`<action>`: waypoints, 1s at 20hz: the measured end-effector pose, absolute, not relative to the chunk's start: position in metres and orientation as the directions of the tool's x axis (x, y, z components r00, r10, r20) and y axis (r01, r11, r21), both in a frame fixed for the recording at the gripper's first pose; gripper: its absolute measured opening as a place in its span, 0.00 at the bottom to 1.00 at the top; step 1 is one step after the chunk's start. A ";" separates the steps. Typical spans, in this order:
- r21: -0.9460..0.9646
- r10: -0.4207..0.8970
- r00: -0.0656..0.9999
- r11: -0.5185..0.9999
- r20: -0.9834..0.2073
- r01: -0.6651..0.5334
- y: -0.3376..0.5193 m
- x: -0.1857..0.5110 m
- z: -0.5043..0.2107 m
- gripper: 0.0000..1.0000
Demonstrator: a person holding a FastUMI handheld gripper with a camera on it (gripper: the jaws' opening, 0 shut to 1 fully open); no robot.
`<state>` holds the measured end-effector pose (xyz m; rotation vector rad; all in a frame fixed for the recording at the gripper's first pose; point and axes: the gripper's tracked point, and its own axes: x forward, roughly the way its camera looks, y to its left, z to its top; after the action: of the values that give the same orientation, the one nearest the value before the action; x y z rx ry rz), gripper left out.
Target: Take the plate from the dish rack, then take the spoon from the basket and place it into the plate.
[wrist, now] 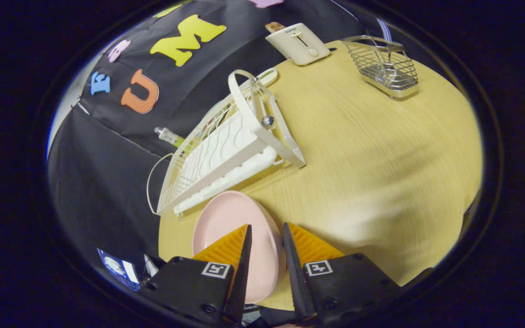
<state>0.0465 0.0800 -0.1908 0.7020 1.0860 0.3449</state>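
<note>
The claw [266, 237] is rolled steeply to one side over the wooden surface [358, 150], its fingers narrowly parted with the pink plate's [235, 218] rim between them, seemingly gripped. The plate sits out of the white dish rack [226, 150], just beside it. The wire basket [383, 66] stands at the far edge, by the toaster [296, 43].

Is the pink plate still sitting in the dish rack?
No, the pink plate is out of the white dish rack, just in front of it, held between the gripper fingers.
</note>
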 end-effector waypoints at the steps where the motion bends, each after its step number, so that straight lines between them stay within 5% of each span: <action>1: 0.677 0.583 0.451 0.733 -0.676 0.069 0.079 0.048 -0.189 0.49; 6: 0.643 0.551 0.546 0.766 -0.631 -0.030 0.059 0.047 -0.169 0.58; 11: 0.445 0.372 0.743 0.888 -0.556 -0.112 0.001 0.045 -0.124 0.72; 16: 0.221 0.119 0.913 0.975 -0.390 -0.033 -0.084 0.047 -0.076 0.81; 20: 0.084 -0.021 0.947 0.995 -0.319 0.050 -0.141 0.047 -0.063 0.82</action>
<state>0.0468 -0.1410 -0.0635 0.0916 0.3237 -0.0362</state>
